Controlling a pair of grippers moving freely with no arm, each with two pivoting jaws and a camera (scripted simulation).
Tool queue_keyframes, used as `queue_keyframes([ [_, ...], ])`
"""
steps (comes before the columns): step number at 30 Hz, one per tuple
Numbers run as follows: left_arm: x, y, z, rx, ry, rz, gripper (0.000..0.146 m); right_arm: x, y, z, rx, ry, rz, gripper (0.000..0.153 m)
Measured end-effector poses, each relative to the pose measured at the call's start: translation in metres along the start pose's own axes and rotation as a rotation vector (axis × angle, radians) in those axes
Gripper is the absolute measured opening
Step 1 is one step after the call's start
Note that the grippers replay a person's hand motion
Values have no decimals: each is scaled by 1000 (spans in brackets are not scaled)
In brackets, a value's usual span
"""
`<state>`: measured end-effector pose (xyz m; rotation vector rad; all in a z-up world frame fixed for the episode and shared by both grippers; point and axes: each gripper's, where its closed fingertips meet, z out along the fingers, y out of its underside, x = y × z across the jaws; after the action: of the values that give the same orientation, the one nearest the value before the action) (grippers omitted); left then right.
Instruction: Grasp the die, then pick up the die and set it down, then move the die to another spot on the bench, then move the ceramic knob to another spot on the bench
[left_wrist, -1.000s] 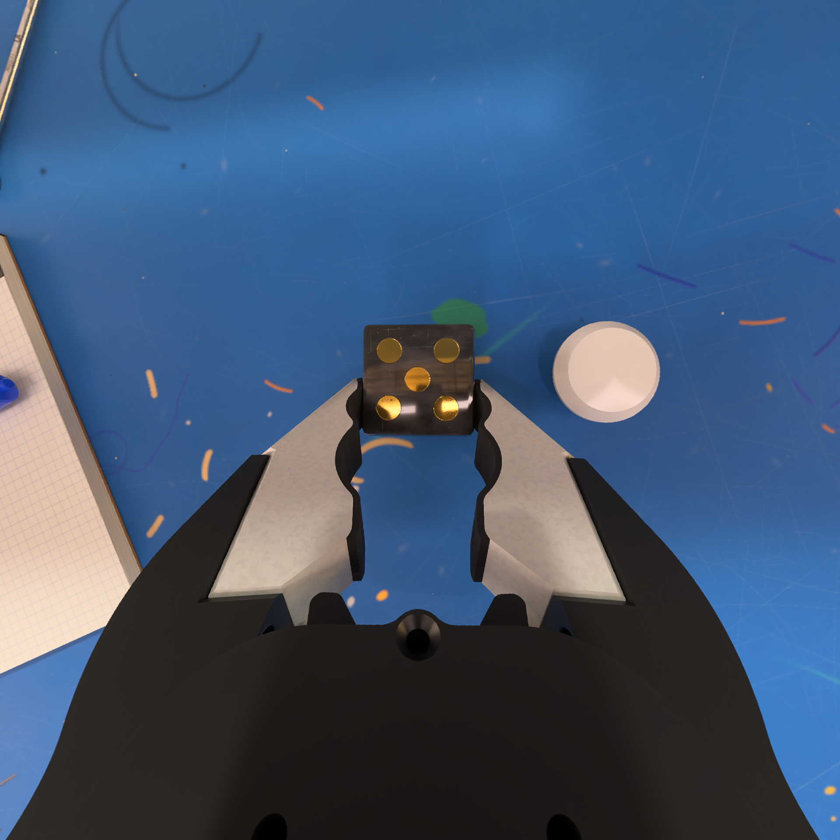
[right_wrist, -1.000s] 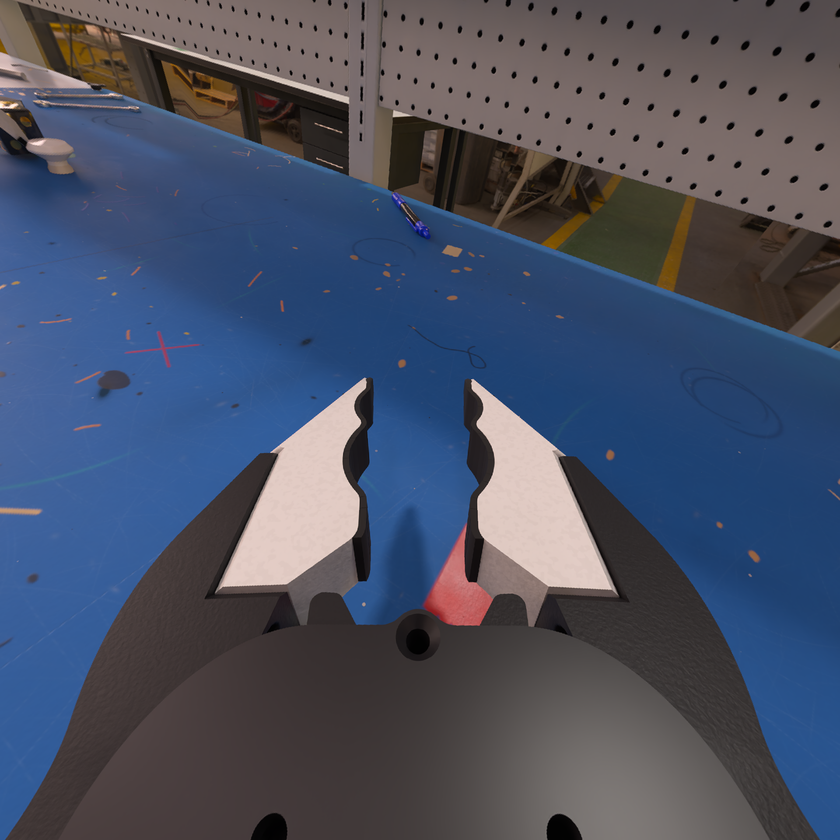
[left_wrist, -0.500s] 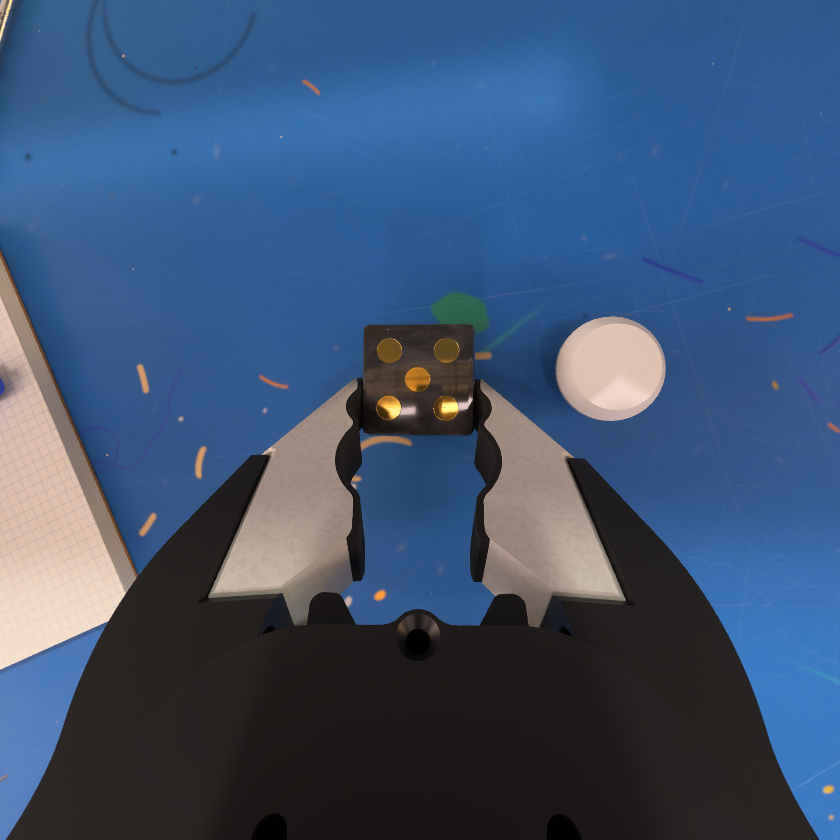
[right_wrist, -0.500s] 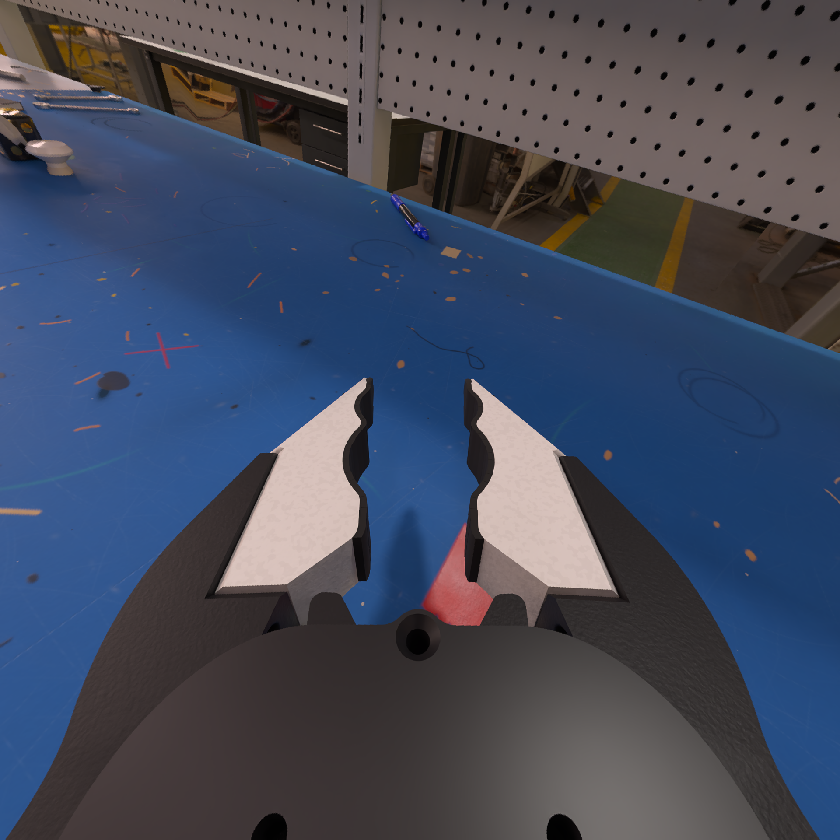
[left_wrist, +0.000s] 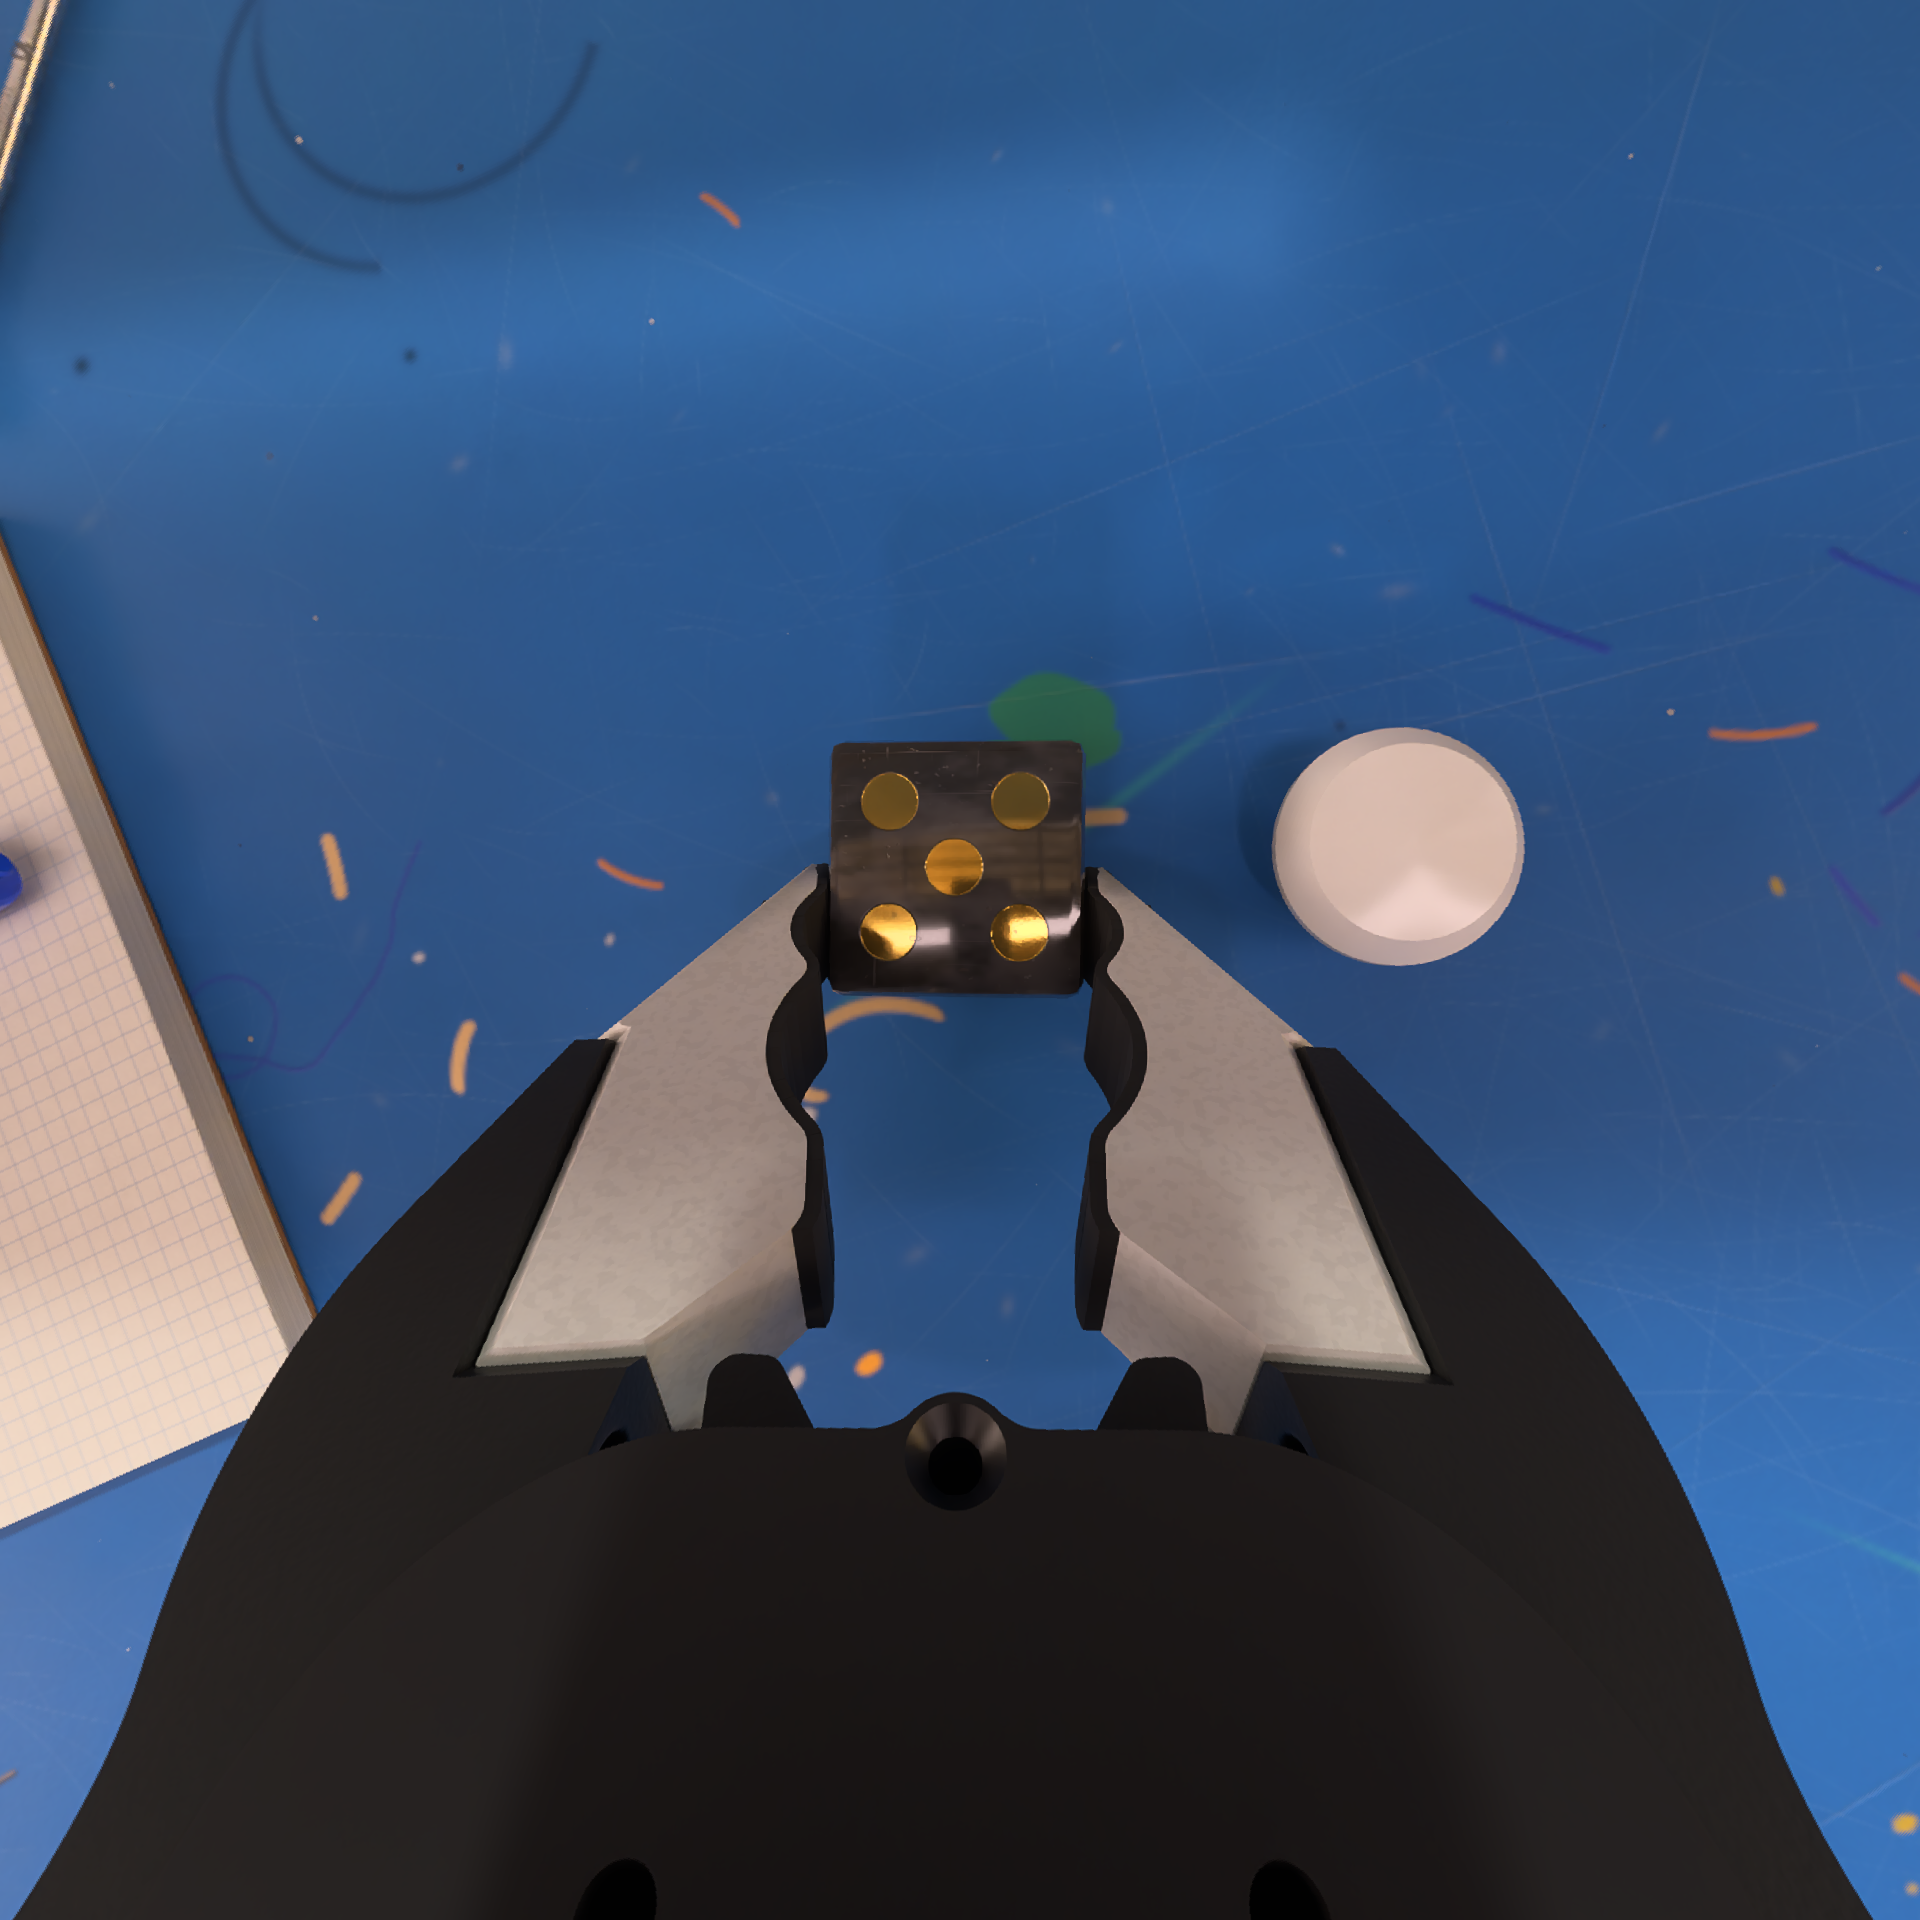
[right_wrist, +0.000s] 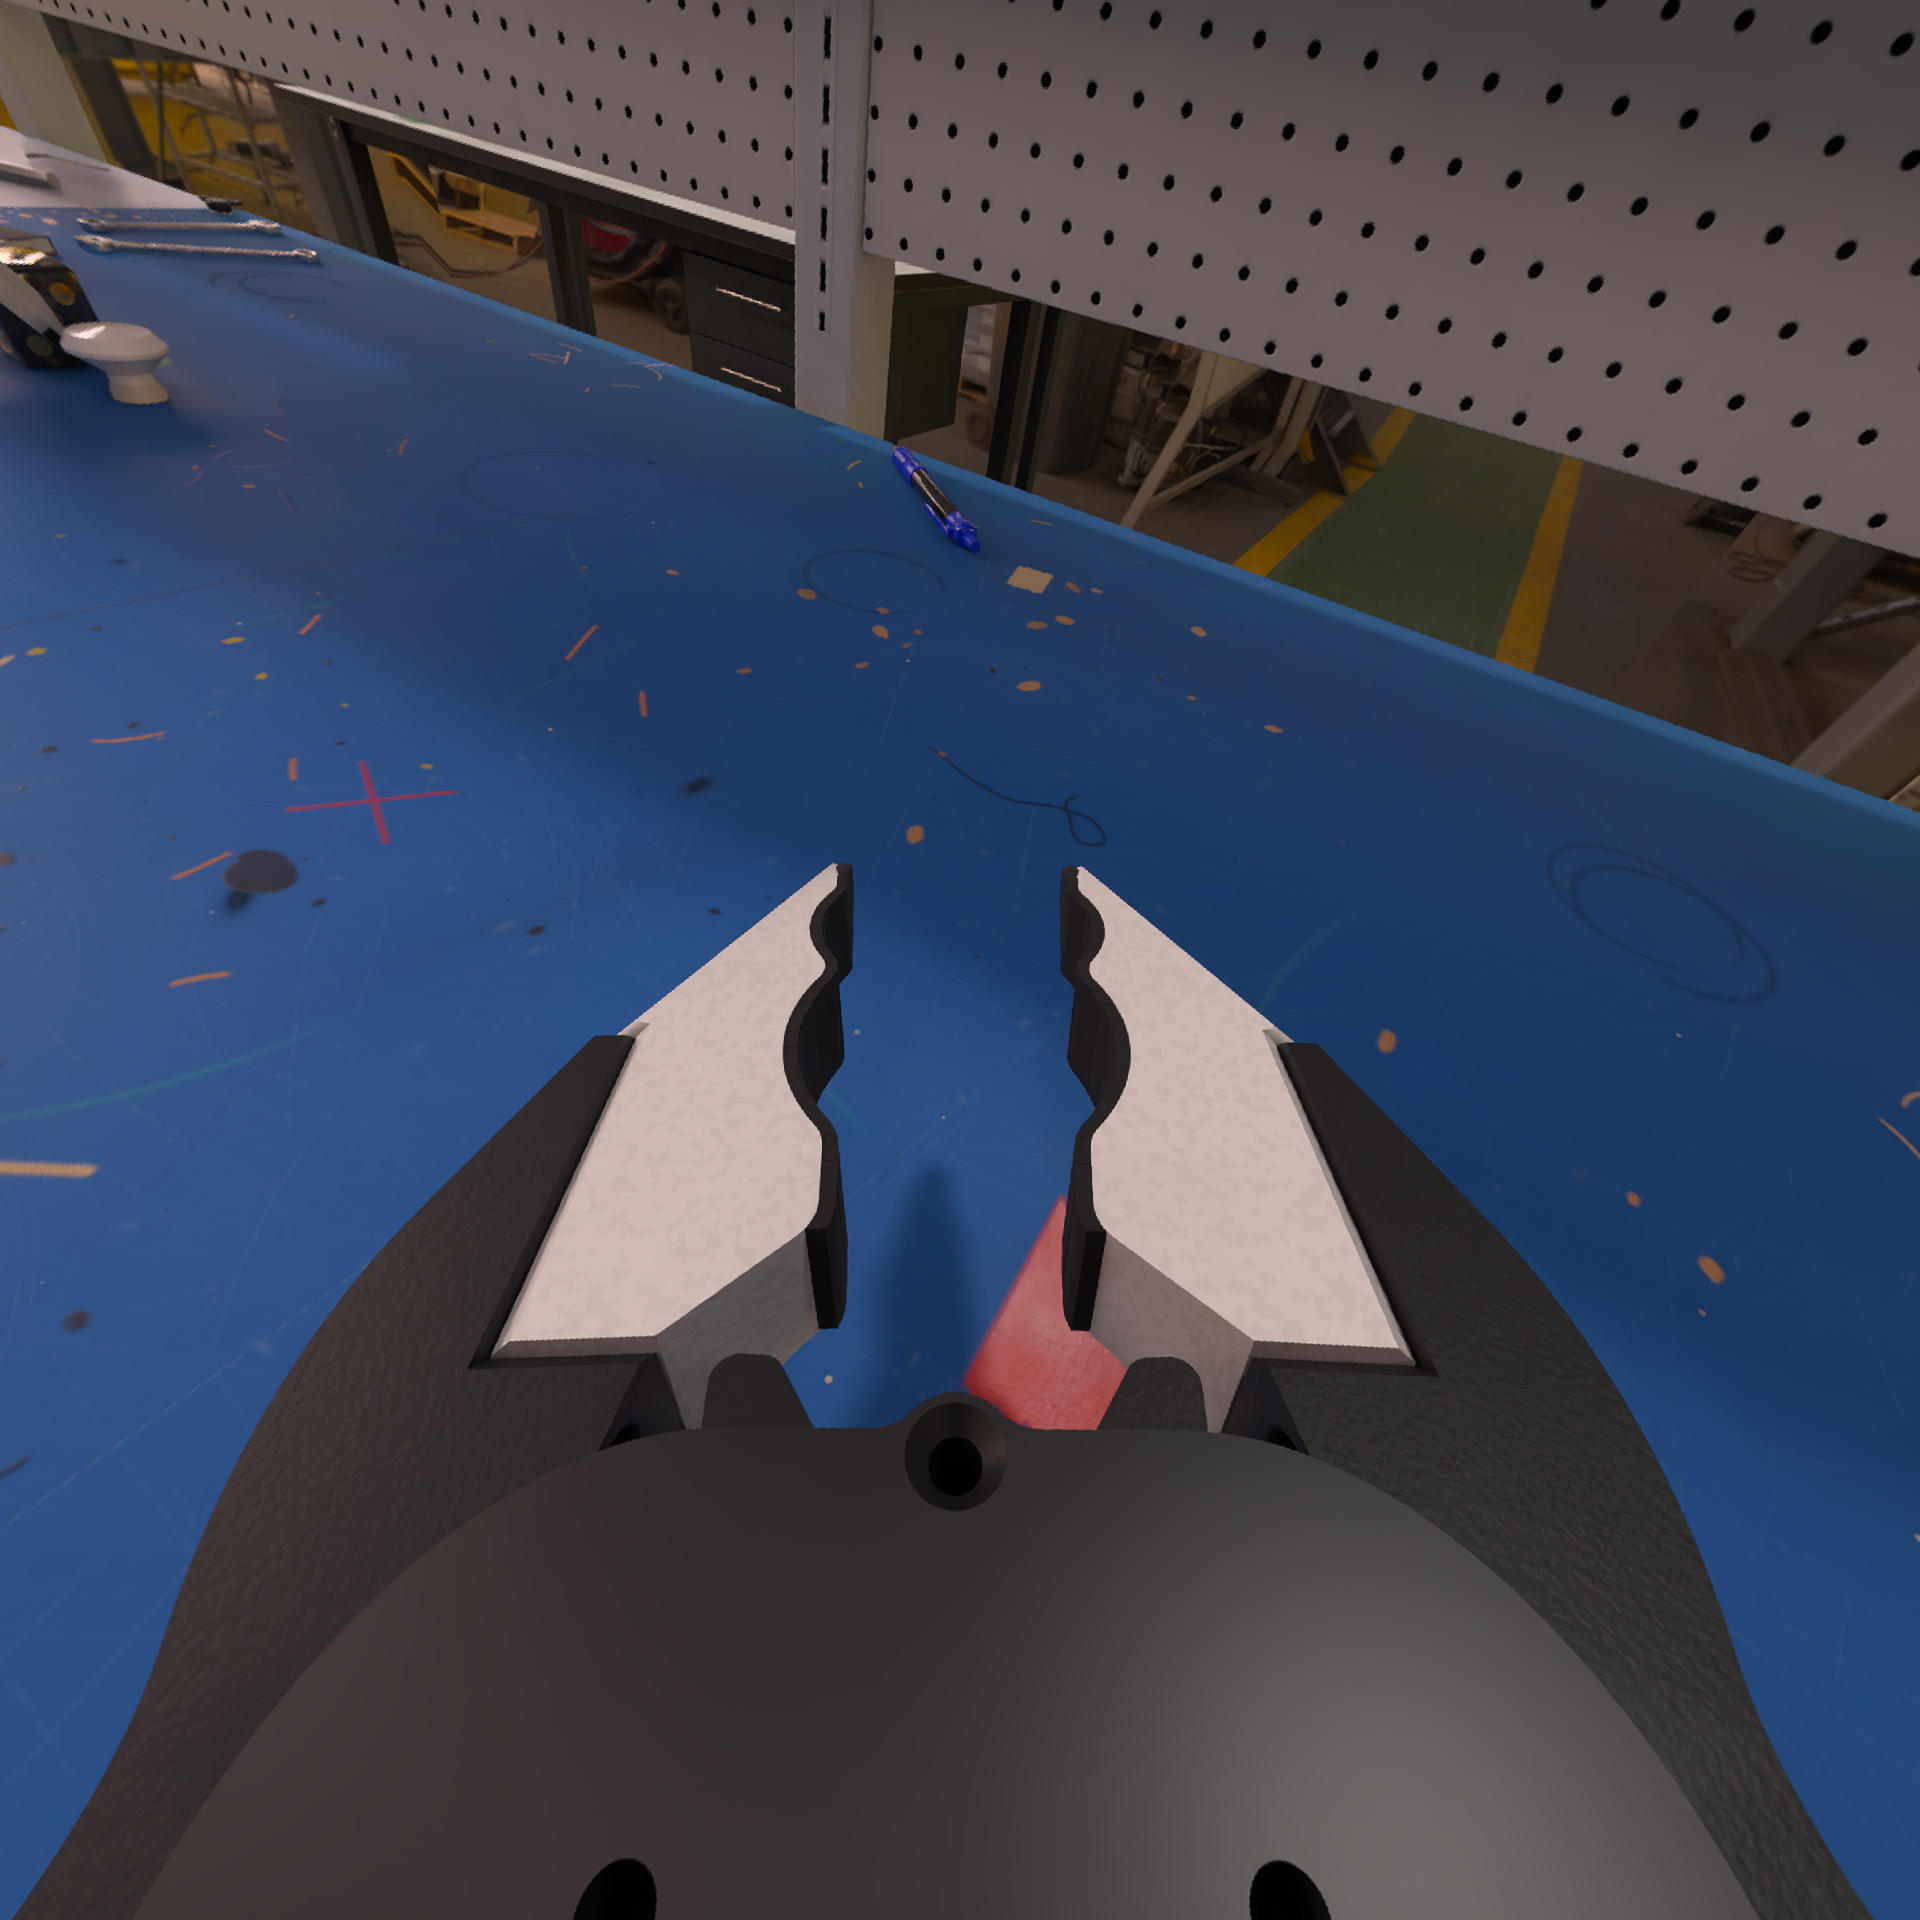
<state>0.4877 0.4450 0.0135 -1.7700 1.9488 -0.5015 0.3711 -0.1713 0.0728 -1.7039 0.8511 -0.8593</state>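
Here, the left gripper (left_wrist: 956, 914) is clamped on a black die (left_wrist: 956, 868) above the blue bench (left_wrist: 1143, 364), near a white ceramic knob (left_wrist: 1397, 847); the right gripper (right_wrist: 956, 894) hangs spread apart, empty.

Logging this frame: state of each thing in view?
Die: clamped in left jaws, five pips facing camera.
Knob: on bench, right of die, free.
Left gripper: shut on die.
Right gripper: open, empty.
Pen: lying at bench edge.
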Motion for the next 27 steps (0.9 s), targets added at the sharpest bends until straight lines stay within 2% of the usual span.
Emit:
queue_keyframes([
  [16, -5, -19, -16, 103, -33, 14, 47, -1, 2, 1, -6, -6, 3, 40],
  [27, -7, -12, -11, 56, -29, 9, 47, -1, 2, 1, -5, -7, 4, 40],
])
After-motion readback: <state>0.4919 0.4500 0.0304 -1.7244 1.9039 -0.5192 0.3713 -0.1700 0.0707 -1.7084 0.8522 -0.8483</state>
